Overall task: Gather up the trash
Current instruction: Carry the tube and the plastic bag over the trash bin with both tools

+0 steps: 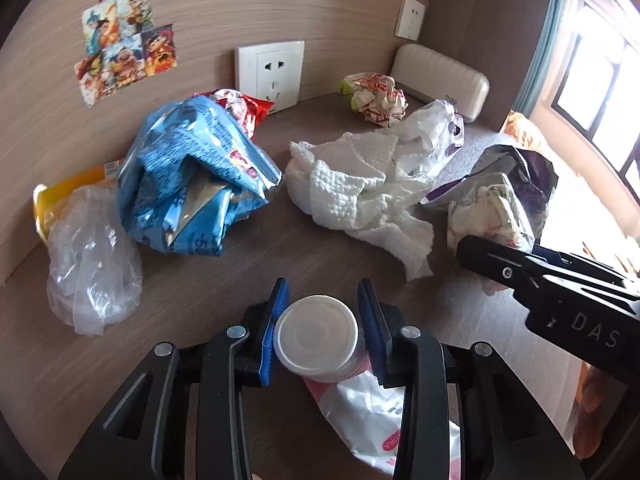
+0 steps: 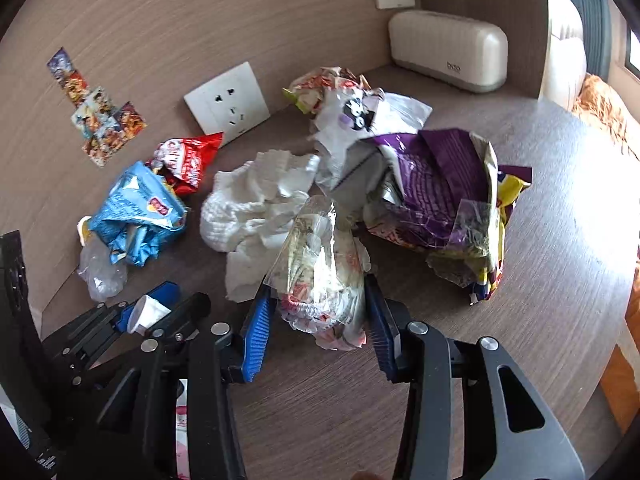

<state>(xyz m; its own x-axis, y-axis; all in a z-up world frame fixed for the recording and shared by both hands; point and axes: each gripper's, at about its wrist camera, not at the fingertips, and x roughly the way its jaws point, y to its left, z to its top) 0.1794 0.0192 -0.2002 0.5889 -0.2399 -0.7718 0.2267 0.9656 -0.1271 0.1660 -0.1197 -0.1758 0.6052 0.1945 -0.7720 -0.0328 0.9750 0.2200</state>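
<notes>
The left hand-held gripper (image 1: pixel 320 334) is clamped on a small white cup (image 1: pixel 318 338), which lies on its side, near on the desk (image 1: pixel 200 280) over a pink-and-white packet (image 1: pixel 368 412). The right hand-held gripper (image 2: pixel 318 320) is clamped on a crumpled clear wrapper (image 2: pixel 320 280) (printed paper inside). Farther off lie a blue bag (image 1: pixel 192 176), white tissue (image 1: pixel 352 184), a purple bag (image 2: pixel 436 188) and a clear bag (image 1: pixel 92 264) at far left.
</notes>
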